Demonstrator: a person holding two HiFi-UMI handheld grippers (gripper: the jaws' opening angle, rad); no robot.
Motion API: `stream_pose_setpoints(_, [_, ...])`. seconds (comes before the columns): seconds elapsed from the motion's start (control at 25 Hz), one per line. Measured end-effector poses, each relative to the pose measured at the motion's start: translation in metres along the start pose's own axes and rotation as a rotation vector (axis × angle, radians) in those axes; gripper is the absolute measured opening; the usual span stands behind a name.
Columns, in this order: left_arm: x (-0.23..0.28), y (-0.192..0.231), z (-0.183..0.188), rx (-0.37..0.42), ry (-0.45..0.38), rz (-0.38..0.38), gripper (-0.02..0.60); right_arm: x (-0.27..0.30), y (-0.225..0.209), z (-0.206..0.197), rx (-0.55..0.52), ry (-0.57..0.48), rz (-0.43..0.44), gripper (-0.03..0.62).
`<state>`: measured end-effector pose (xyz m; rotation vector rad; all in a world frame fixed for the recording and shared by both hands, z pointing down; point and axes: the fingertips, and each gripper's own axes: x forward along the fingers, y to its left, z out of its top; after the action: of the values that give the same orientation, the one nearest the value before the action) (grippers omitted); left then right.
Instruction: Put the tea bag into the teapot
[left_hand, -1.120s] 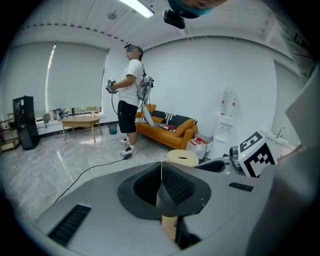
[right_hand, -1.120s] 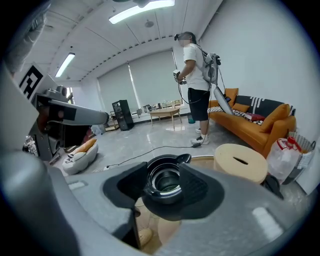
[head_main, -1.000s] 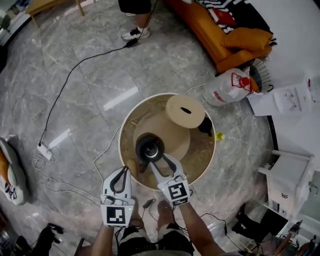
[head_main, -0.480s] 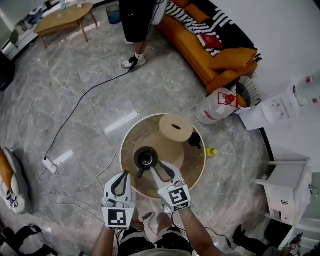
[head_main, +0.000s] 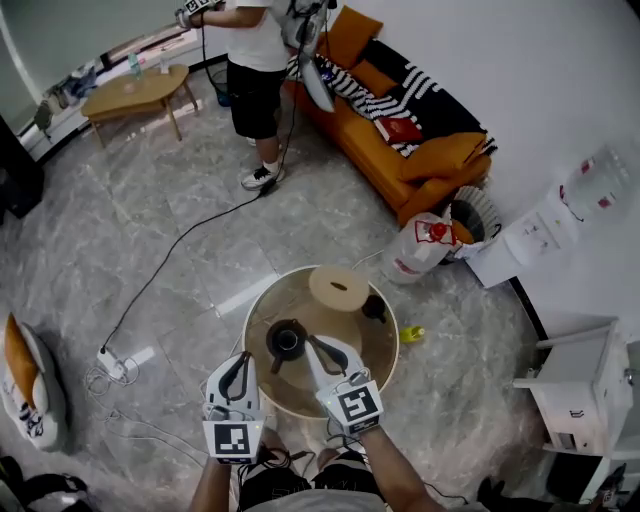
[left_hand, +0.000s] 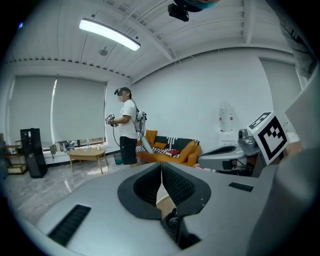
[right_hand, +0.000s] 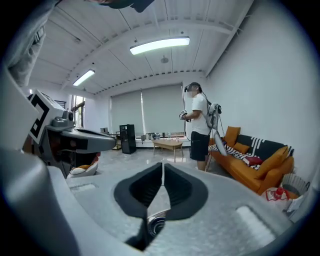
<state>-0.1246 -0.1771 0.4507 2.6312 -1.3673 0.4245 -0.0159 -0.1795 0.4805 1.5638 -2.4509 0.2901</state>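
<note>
Both grippers hang just short of the teapot (head_main: 286, 341), the right gripper (head_main: 314, 344) nearer and closing on nothing, the left gripper (head_main: 241, 358) clenched empty; no tea bag shows.

Teapot (head_main: 286, 341) top unobstructed, wooden disc (head_main: 338, 288) just beyond, table (head_main: 372, 350) front-right bare

A round glass-topped table with a pale rim (head_main: 394, 350) stands on a grey marble floor (head_main: 180, 200). A dark round teapot (head_main: 286, 340) sits on the table, with a beige disc with a dark slot (head_main: 338, 287) at the far rim. The left gripper (head_main: 240, 358) is at the near rim, jaw tips together. The right gripper (head_main: 311, 343) points just beside the teapot, its jaws closing with nothing between them. An orange fabric sofa (head_main: 390, 160) stands well apart.
</note>
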Motion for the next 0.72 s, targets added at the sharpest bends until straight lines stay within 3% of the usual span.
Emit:
stream_pose_setpoints(0.4, [-0.044, -0.044, 0.058, 0.039, -0.083, 0.023, 0.023, -0.085, -0.011, 0.062, -0.046, -0.118, -0.055, 0.000])
stream_pose_setpoints(0.72, [-0.085, -0.076, 0.060, 0.055, -0.087, 0.050, 0.023, -0.159, -0.011, 0.074, -0.057, -0.158, -0.082, 0.000])
